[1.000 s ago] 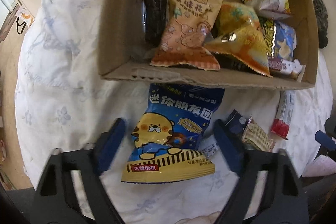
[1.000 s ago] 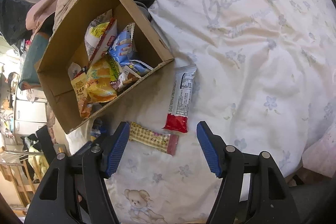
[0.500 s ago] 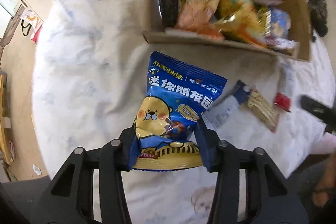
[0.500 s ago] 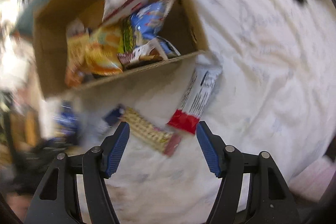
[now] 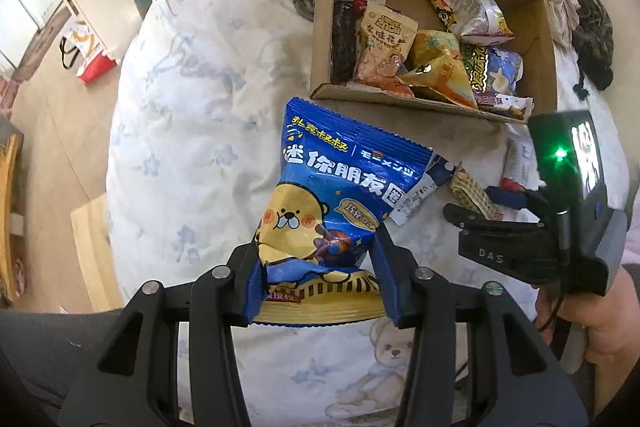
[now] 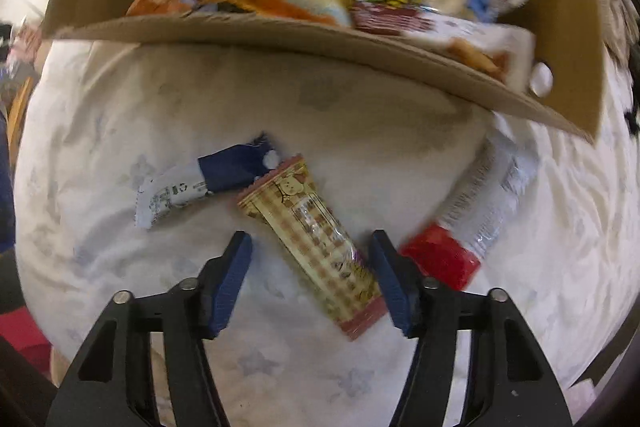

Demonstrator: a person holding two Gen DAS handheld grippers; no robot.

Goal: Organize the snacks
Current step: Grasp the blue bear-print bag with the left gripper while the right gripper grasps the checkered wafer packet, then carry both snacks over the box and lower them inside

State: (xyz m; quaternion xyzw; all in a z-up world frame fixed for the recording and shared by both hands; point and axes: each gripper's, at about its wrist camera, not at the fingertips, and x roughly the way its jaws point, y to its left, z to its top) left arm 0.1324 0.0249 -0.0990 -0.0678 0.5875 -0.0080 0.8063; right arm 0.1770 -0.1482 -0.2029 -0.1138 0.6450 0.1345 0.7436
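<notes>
My left gripper [image 5: 318,279] is shut on the lower part of a blue snack bag with a yellow bear [image 5: 340,199], held above the bed. Beyond it sits a cardboard box [image 5: 320,27] holding several snack packs. My right gripper [image 6: 310,279] points down at the bed, its jaws closing around a tan checked snack bar [image 6: 310,231] that lies between the fingers; the pads are still apart from it. Beside the bar lie a navy and white packet [image 6: 200,183] and a red and white packet [image 6: 476,215]. The right gripper [image 5: 496,203] also shows at the right of the left wrist view.
The white flowered bedsheet [image 5: 192,131] covers the bed; its left edge drops to a wooden floor [image 5: 52,131]. The box's near wall [image 6: 280,35] stands just beyond the loose packets. A hand [image 5: 600,315] holds the right gripper. Dark clothing [image 5: 592,27] lies right of the box.
My left gripper closed on the blue bag and lifted it off the bed. My right gripper swung down and rolled over the checked bar, and its jaws narrowed.
</notes>
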